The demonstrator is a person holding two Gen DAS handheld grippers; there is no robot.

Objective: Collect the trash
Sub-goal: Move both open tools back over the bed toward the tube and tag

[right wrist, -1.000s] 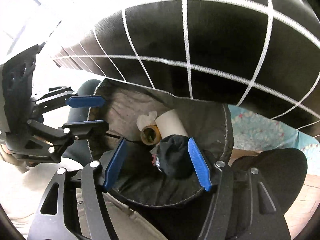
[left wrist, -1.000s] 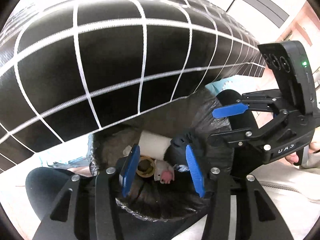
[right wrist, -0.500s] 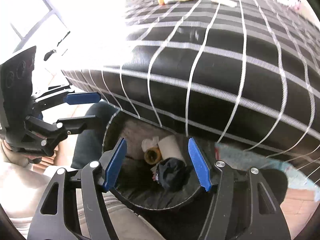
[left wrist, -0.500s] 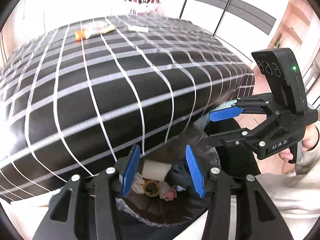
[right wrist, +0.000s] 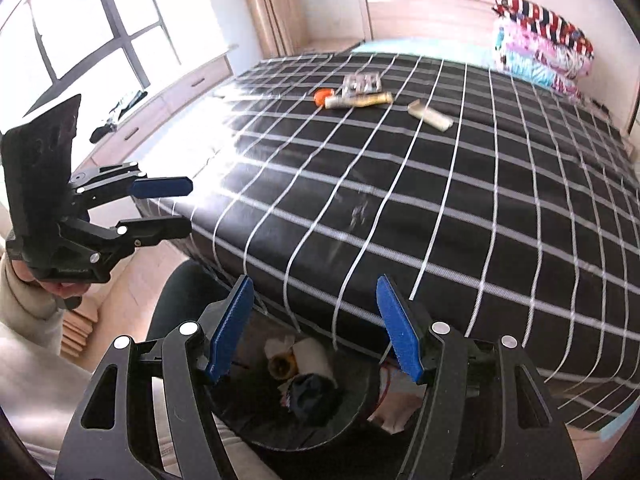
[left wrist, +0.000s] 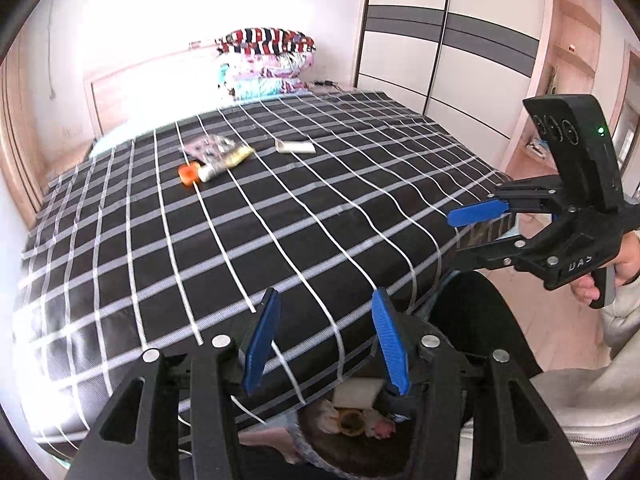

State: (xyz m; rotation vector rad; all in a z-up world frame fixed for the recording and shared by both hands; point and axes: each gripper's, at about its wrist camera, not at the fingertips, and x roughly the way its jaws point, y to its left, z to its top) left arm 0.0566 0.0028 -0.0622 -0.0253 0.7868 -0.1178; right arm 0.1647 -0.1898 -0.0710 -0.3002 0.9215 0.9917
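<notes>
On the black checked bed (left wrist: 280,216) lie a tube with an orange cap (left wrist: 216,166), a silver blister pack (left wrist: 208,146) and a small white box (left wrist: 295,146); they also show in the right wrist view: tube (right wrist: 356,100), pack (right wrist: 362,82), box (right wrist: 430,116). A black-lined trash bin (right wrist: 360,412) stands at the bed's near edge, holding a paper roll (right wrist: 312,356), a tape ring (right wrist: 280,364) and a dark crumpled item (right wrist: 312,394). My left gripper (left wrist: 324,344) is open and empty above the bin. My right gripper (right wrist: 316,332) is open and empty beside it.
Folded quilts (left wrist: 266,64) are stacked at the headboard. A wardrobe (left wrist: 452,36) stands right of the bed. A window (right wrist: 80,28) and low drawers (right wrist: 168,108) are on the left. My dark-trousered knees flank the bin.
Both grippers have risen from low over the bin and tilted up; the bed top and its trash have come into view. Both stay open and empty.
</notes>
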